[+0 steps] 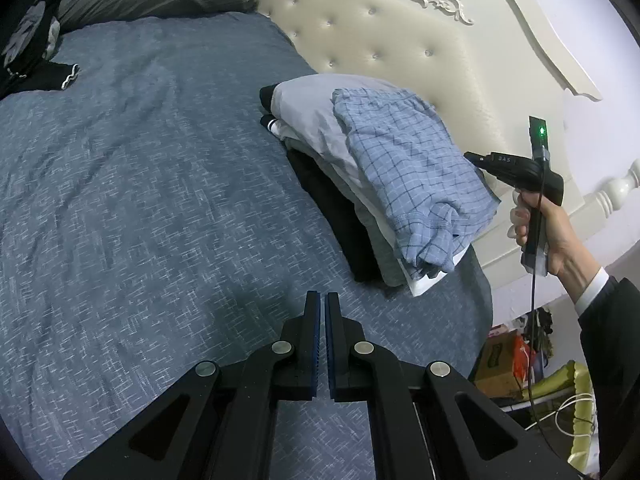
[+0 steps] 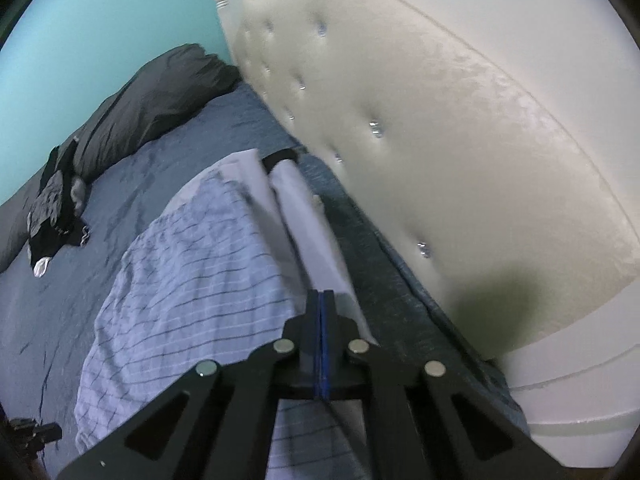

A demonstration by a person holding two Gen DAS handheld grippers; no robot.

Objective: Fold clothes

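A: Where are the clothes sitting in the left wrist view?

B: A stack of folded clothes (image 1: 360, 184) is lying right of centre on the blue-grey bedspread (image 1: 140, 200), close to the cream tufted headboard (image 1: 400, 40). A blue checked garment (image 1: 412, 176) is lying on top, with pale grey, white and black layers showing under it.

A: And the left gripper (image 1: 323, 300)?

B: It is hanging at the bottom centre over bare bedspread, its jaws pressed together with only a thin slit between the blue pads, pinching nothing.

A: The right one?

B: In the left wrist view the person's hand (image 1: 548, 232) is gripping its handle at the right edge, beside the stack. In the right wrist view the right gripper (image 2: 322, 296) is sitting at lower centre, its jaws squeezed fully together, empty, its tips over the pale grey cloth next to the checked garment (image 2: 192, 264).

A: Anything else on the bed?

B: A dark grey pillow (image 2: 152, 108) is lying at the upper left, and a crumpled black garment (image 2: 52, 216) is lying just below it, well apart from the stack.
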